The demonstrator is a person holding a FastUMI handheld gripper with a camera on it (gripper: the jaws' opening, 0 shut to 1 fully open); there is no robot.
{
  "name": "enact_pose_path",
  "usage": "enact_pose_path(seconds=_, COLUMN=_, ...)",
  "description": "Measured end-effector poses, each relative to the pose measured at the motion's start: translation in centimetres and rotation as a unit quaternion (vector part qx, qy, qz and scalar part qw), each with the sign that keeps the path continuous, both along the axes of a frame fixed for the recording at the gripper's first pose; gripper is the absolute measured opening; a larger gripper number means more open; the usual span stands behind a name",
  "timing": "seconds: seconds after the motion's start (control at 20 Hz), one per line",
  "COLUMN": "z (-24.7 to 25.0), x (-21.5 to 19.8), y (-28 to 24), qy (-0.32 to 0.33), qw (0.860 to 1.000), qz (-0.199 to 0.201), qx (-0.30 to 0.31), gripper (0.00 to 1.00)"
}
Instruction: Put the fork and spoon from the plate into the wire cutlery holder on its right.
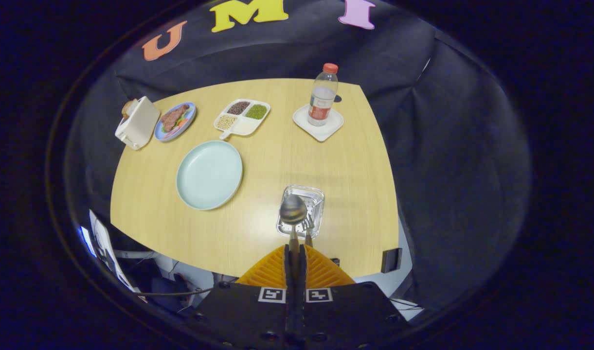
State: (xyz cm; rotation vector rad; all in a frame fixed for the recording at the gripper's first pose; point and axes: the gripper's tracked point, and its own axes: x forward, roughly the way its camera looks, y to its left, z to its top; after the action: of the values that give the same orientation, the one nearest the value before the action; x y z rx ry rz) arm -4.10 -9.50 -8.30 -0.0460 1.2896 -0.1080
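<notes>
I have the gripper (295,250) clamped on the spoon (293,210), its bowl over the wire cutlery holder (301,212); the fork (308,226) stands in the holder, right of the empty plate (209,174).

Two plates (209,174) (175,121) (one empty), one bottle (322,95).

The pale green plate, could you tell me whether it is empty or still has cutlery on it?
Empty: the pale green plate shows a bare surface. The spoon and fork are clamped in the gripper's shut jaws, above the wire cutlery holder.
</notes>
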Motion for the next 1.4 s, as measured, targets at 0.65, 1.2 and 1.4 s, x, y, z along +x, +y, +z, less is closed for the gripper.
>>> enact_pose_path(seconds=0.65, z=-0.9, x=1.6, y=-0.9, qy=0.004, qw=0.999, qz=-0.010, qx=-0.035, gripper=0.06)
enact_pose_path(seconds=1.2, z=1.3, x=3.5, y=1.5, qy=-0.073, qw=0.997, qz=0.001, qx=-0.016, gripper=0.97)
enact_pose_path(seconds=1.4, z=2.4, x=5.3, y=2.6, qy=-0.140, qw=0.990, qz=-0.003, qx=-0.014, gripper=0.97)
